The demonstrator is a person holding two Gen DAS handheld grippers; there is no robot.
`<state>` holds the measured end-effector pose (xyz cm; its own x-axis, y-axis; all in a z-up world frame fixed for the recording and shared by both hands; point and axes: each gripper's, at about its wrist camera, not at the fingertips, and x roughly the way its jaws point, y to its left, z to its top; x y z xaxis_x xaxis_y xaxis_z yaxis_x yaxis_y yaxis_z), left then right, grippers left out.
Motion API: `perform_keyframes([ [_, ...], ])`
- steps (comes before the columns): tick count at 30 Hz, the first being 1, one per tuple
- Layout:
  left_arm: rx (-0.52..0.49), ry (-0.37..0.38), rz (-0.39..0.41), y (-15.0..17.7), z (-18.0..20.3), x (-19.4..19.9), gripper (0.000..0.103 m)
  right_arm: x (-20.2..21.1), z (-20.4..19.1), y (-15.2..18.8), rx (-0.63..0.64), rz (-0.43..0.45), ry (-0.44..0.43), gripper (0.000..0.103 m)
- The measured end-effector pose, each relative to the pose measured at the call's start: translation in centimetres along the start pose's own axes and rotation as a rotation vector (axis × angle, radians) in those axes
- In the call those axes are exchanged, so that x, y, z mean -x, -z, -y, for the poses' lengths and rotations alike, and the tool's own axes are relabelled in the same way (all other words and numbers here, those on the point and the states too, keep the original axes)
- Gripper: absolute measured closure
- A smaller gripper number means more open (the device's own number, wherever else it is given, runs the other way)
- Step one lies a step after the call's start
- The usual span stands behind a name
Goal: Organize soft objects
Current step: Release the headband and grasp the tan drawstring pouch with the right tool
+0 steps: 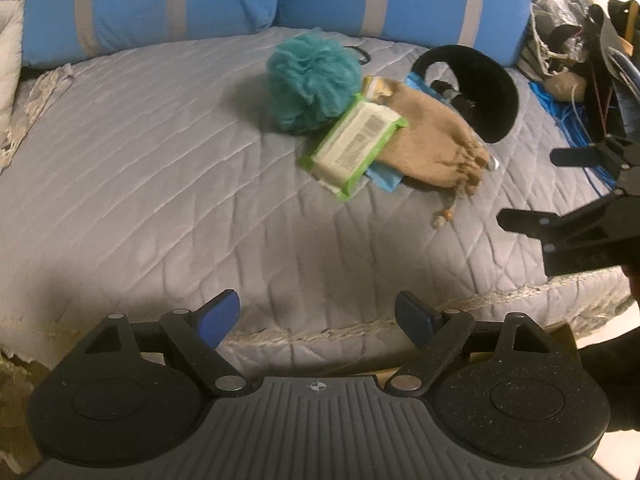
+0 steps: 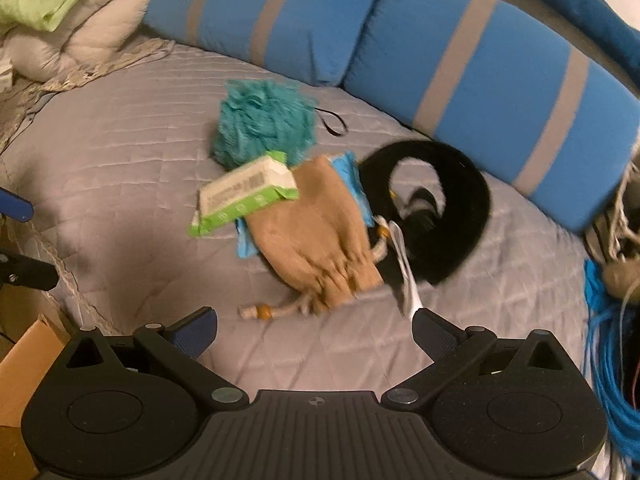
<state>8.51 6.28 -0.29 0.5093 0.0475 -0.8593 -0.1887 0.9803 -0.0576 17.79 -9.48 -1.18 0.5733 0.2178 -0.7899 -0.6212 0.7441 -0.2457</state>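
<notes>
The tan drawstring pouch lies in the middle of the grey quilt, under one end of a green wipes pack and beside a teal bath puff. Its long axis runs toward the right gripper, gathered mouth and cord nearest. That gripper, jaws wide and empty, sits closer; the left gripper, also wide and empty, hangs farther back.
</notes>
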Motion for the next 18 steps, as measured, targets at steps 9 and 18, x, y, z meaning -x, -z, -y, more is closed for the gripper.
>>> perform_keyframes([
  [9,0.055,-0.004,-0.016,1.1,-2.7,0.3,0.018,-3.6,-1.7,-2.0,0.115,-0.001,0.055,0.0],
  [18,0.066,0.005,-0.022,1.2,-3.0,0.3,0.017,-7.2,-2.0,-2.2,0.258,-0.04,0.115,0.004],
])
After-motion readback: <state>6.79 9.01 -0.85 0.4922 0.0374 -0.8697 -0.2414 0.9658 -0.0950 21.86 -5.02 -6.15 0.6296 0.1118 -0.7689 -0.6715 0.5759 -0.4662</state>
